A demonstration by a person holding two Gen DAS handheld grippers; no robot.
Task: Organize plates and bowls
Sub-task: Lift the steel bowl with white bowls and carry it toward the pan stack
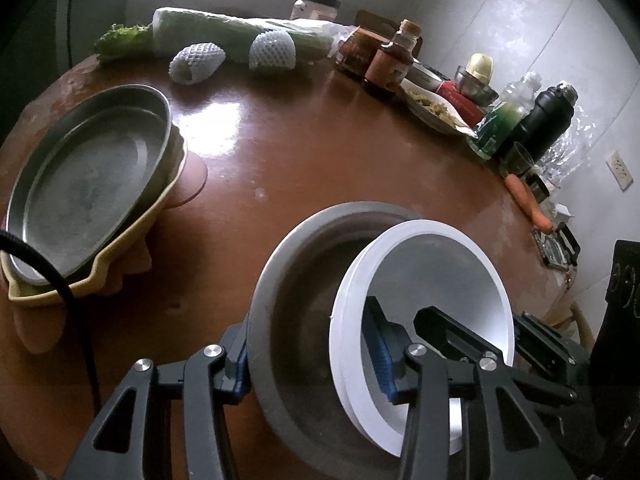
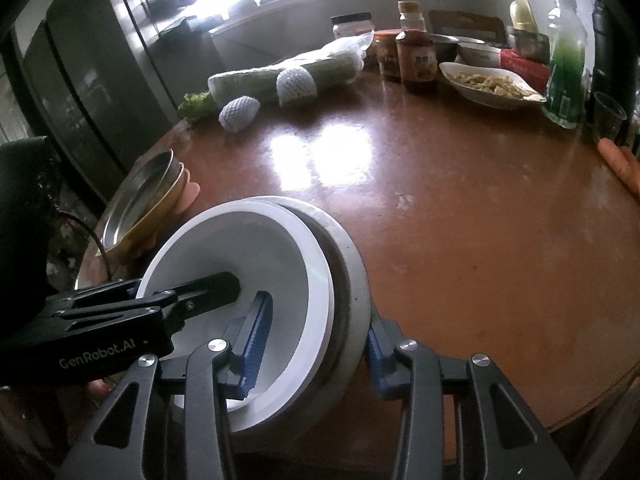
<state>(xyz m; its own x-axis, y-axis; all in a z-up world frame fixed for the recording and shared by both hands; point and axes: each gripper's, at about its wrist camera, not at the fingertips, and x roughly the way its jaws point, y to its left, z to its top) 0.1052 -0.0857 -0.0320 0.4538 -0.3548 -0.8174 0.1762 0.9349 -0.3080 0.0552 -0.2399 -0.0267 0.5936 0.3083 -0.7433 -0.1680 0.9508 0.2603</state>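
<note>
Left wrist view: we look down our left gripper (image 1: 310, 354) onto a brown round table (image 1: 320, 152).
Left gripper: its jaws stand partly apart, one blue pad outside the grey bowl's (image 1: 288, 320) near wall, the other inside the white bowl (image 1: 436, 272); whether the pads press on the walls we cannot tell.
White bowl: it sits tilted inside the grey bowl, leaning to our right, directly ahead of the fingers.
Right gripper seen from here: its black fingers (image 1: 448, 326) reach into the white bowl from the right.
Right wrist view: our right gripper (image 2: 316, 350) straddles the same two bowls' walls, one pad inside the white bowl (image 2: 256, 248), the other outside the grey bowl (image 2: 352, 272); contact is unclear.
Plate stack: a metal plate (image 1: 92, 184) rests on a yellow dish (image 1: 100, 276), well to the left and farther away.
Far edge: wrapped cabbage (image 1: 240, 32), sauce bottle (image 1: 394, 56), food dish (image 1: 432, 110), black flask (image 1: 548, 116).
</note>
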